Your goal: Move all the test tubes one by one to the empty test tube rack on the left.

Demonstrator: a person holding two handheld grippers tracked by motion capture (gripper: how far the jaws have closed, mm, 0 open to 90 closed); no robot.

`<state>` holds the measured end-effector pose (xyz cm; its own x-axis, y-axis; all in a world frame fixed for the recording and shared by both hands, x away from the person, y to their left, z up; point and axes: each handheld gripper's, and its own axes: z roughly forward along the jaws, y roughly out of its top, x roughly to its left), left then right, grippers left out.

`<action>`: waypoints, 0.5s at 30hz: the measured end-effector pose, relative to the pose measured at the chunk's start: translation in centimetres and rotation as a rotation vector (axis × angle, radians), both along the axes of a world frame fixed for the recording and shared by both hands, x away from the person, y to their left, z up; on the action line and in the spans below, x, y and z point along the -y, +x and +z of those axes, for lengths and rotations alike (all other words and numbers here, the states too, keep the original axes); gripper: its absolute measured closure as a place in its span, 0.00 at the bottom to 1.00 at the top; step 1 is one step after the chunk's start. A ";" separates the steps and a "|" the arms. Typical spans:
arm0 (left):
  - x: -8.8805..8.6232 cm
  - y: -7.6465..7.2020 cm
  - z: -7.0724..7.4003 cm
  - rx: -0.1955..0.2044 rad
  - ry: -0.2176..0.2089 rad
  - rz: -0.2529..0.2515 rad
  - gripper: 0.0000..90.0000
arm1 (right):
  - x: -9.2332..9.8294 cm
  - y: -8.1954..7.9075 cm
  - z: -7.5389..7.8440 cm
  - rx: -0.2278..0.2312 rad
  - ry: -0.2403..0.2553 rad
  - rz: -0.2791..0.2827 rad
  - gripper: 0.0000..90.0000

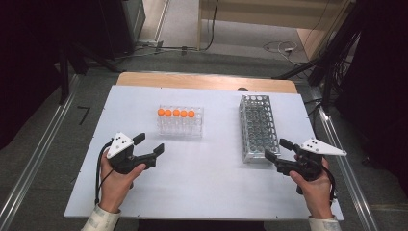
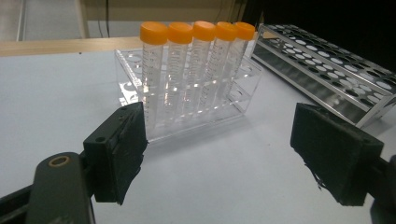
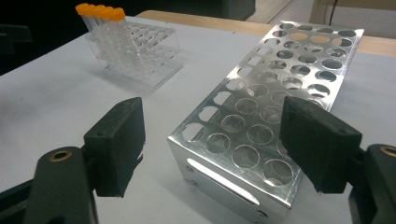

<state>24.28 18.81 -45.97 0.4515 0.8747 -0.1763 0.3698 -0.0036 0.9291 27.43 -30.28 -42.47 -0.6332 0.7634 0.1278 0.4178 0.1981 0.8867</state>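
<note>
Left claw (image 1: 150,144) gapes empty on the white tabletop (image 1: 202,163), clear rack (image 1: 181,121) with five orange-capped tubes (image 1: 176,113) just ahead of it, metal rack (image 1: 258,127) right of centre, right claw (image 1: 277,149) open at its near end.

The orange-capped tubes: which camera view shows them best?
The left gripper view: the orange-capped tubes stand close, five in the clear rack. The high view gives only the caps from above; the right gripper view shows them small, far off.
</note>
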 end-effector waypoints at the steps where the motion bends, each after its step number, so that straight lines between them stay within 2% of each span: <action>1: -0.1 0.0 0.0 0.001 0.002 0.001 0.21 | 0.1 0.0 0.0 -0.002 -0.002 -0.004 0.24; 15: -0.9 -0.3 -0.8 -0.016 0.011 0.021 0.20 | 1.6 -0.3 -0.9 -0.019 -0.015 -0.044 0.24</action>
<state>24.00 19.69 -46.75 0.4300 0.8860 -0.1736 0.3851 -0.0061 0.9229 27.11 -31.86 -43.39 -0.5969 0.7921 0.1279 0.4427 0.1922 0.8758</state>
